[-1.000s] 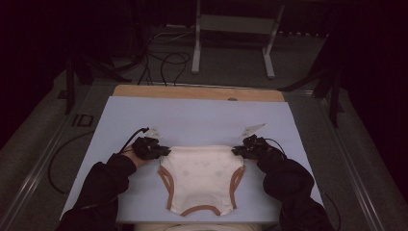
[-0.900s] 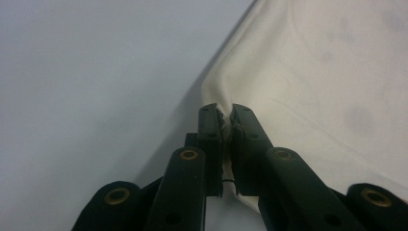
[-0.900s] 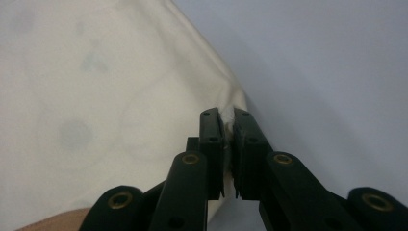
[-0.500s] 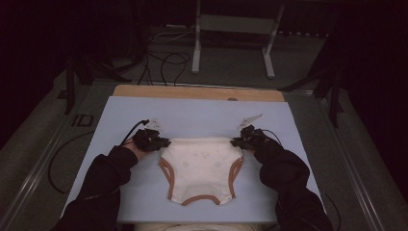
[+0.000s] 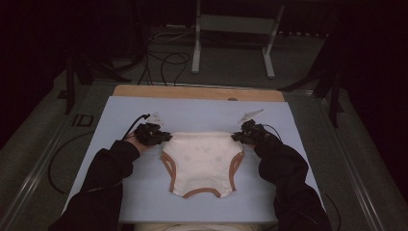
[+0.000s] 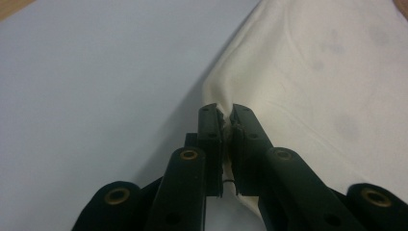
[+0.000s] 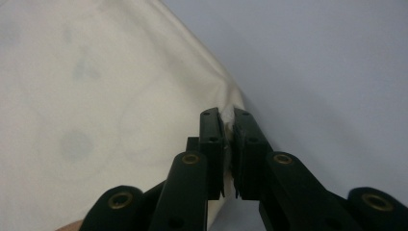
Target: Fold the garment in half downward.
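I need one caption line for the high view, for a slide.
Left gripper and right gripper each pinch a waist corner of cream underpants on a pale blue table.

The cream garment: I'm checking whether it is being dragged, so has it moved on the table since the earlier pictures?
Yes. The cream garment has slid away from the person, toward the wooden strip at the table's far edge.

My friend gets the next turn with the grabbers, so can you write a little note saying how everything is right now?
Left gripper: shut on the cream underpants at their far left corner.
Right gripper: shut on the far right corner.
The underpants lie spread flat on the blue mat, brown-trimmed leg holes nearest the person.
Done: both waist corners pinched.
Left: probably fold or reposition it; keep both grips.
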`<state>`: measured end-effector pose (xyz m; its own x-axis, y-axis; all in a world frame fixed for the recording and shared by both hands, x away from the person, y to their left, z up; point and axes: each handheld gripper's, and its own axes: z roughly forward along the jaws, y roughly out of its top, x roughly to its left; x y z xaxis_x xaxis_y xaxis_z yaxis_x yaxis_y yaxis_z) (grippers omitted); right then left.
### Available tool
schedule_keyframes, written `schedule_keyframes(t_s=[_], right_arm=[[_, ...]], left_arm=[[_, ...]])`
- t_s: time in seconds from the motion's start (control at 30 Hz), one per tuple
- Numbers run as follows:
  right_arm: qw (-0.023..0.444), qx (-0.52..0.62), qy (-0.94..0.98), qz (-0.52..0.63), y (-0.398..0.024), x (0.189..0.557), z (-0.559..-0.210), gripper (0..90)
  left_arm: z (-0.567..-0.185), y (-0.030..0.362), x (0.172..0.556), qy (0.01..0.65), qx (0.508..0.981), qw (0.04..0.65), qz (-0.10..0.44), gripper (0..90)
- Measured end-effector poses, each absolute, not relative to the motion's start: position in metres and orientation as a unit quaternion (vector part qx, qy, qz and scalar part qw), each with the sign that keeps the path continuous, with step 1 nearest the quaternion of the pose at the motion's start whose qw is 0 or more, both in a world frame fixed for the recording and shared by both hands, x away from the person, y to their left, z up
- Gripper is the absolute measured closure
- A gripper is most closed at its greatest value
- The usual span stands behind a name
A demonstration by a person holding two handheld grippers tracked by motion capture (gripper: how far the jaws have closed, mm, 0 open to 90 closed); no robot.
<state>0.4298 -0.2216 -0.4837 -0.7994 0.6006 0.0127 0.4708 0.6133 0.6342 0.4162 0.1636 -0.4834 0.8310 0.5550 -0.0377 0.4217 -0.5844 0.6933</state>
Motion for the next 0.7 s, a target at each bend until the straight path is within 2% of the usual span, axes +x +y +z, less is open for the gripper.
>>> schedule_keyframes(t_s=[0.7], right_arm=[[0.107, 0.325, 0.881, 0.327, -0.223, 0.448, -0.48, 84.0]], left_arm=[[-0.475, 0.157, 0.438, 0.28, 0.888, 0.351, 0.103, 83.9]])
